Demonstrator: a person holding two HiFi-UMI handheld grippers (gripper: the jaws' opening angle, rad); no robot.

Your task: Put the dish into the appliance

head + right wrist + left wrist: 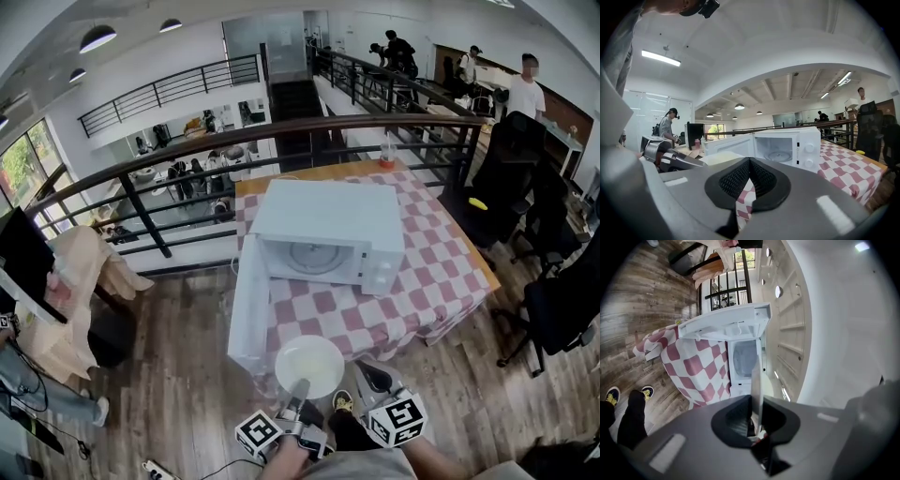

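Left gripper (299, 386): clamped on rim of dish (309, 364), low before table (441, 272) edge, short of open microwave (328, 225). Right gripper (373, 377): jaws together, empty. Guard against pivot or slip from thin one-point rim hold if tilted; avoid clipping open door (247, 305) or cavity lip on entry.

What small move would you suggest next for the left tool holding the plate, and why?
Probably carry the plate forward toward the microwave and its open cavity. The left tool is clamped on the plate's rim, the plate hangs in front of the table, short of the microwave, the door is swung open, and the turntable looks bare.
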